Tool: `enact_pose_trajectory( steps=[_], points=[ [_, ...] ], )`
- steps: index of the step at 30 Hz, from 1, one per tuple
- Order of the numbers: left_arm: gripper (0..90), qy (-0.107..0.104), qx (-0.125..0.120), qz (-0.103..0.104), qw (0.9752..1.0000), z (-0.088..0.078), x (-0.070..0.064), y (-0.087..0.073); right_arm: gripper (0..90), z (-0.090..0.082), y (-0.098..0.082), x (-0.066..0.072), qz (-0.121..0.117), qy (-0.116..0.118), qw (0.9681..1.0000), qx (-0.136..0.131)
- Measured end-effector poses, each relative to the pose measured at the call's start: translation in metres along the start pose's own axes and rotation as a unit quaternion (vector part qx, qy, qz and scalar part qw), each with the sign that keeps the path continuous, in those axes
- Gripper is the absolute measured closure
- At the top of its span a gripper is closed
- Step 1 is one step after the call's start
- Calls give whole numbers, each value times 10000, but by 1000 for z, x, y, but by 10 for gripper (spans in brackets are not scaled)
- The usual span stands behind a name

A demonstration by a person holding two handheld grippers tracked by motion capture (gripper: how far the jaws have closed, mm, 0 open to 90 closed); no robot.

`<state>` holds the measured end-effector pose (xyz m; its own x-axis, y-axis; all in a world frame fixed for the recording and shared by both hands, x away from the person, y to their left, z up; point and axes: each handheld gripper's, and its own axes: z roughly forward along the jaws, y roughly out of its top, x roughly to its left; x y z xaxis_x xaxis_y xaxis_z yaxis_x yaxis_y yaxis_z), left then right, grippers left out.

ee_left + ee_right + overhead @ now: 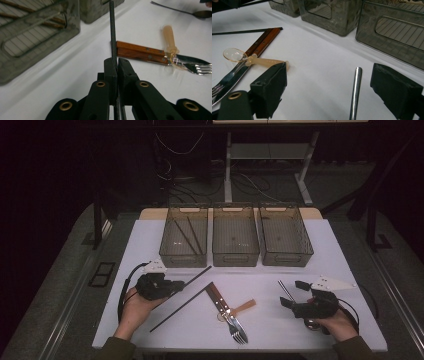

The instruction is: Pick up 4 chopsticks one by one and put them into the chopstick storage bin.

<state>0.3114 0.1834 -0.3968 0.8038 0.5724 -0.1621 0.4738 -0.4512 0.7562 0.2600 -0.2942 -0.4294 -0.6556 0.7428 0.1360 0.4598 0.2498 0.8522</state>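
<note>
While our left gripper (172, 285) has its jaws clenched on one end of a chopstick (196, 276) so it lifts off the tabletop (150, 235) toward the left bin (184, 236) holding others, our right gripper (295, 295) waits, jaws released, astride a metal handle (355, 92).

From my high view the room is dim and nearly black around the edges, with only the white surface (150, 240) lit, flat and a little bluish, and its shadows are soft. On both gripper views the surface is bright, nearly washed out; the bins (37, 37) are soft, and I catch small glints on the fork (200, 68) and the metal handle (355, 92).
</note>
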Motion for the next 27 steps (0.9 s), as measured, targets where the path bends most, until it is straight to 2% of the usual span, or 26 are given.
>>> enact_pose_trajectory(
  steps=[6,11,19,27],
  points=[
    [855,9,-133,-4,9999,0,4,11,140,-1,0,-1,15,-15,10000,-38],
    [854,18,-152,46,9999,3,7,18,140,-1,0,0,11,-32,10000,-33],
    [854,31,-210,8,9998,7,18,31,140,-2,-1,-1,11,-68,10000,-48],
    [854,30,-224,-6,9997,13,28,51,140,-4,0,0,24,-74,9999,-85]
  ],
)
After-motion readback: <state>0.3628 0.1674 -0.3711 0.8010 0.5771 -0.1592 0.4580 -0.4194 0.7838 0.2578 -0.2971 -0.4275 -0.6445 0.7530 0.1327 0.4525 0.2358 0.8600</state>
